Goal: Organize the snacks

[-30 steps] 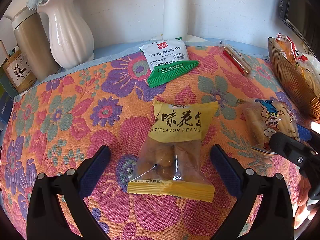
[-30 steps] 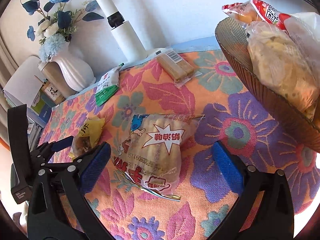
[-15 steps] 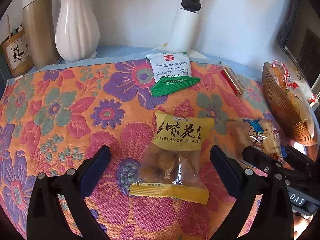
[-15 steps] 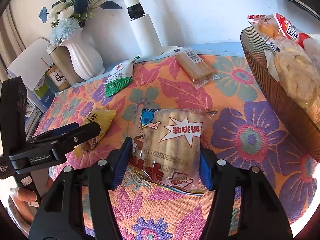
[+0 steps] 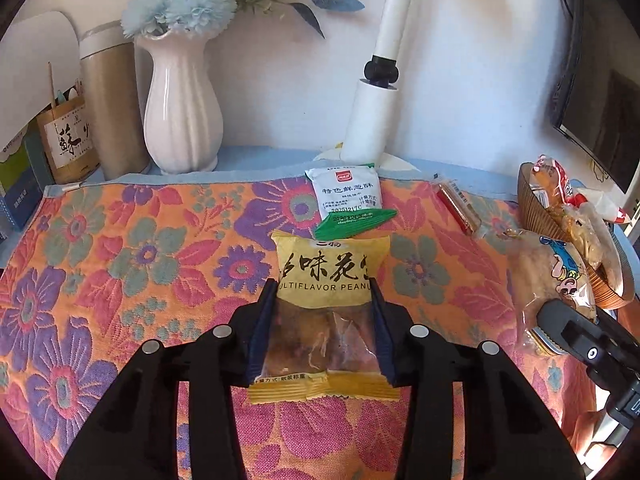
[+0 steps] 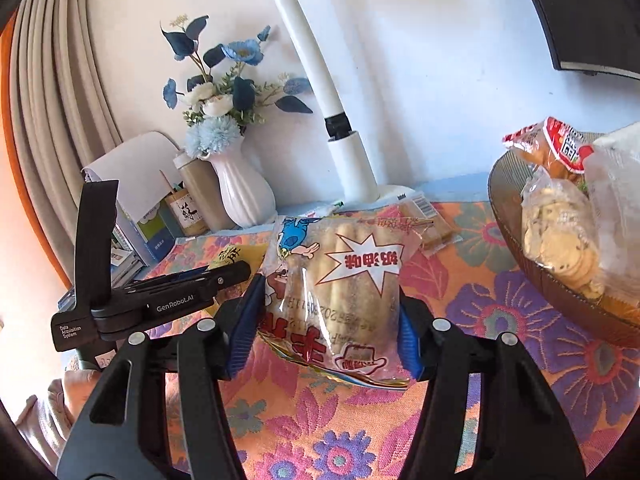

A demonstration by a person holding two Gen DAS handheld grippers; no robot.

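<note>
While several snacks already fill the brown bowl (image 6: 520,256), the left claw (image 5: 324,320) is clamped on the yellow peanut packet (image 5: 330,276), the right claw (image 6: 326,320) pinches the biscuit-stick bag (image 6: 340,280), and a white-green sachet (image 5: 348,196) and wafer bar (image 5: 456,208) remain on the desk (image 5: 120,260).

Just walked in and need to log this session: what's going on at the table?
A person is sorting snacks with two handheld grippers. The left gripper has just closed on the yellow peanut packet, held slightly above the floral tablecloth. The right gripper is clamped on the clear cartoon-printed biscuit-stick bag. The brown ribbed bowl at the right already holds snack packs. A white-and-green sachet and a thin wrapped bar lie on the cloth.
</note>
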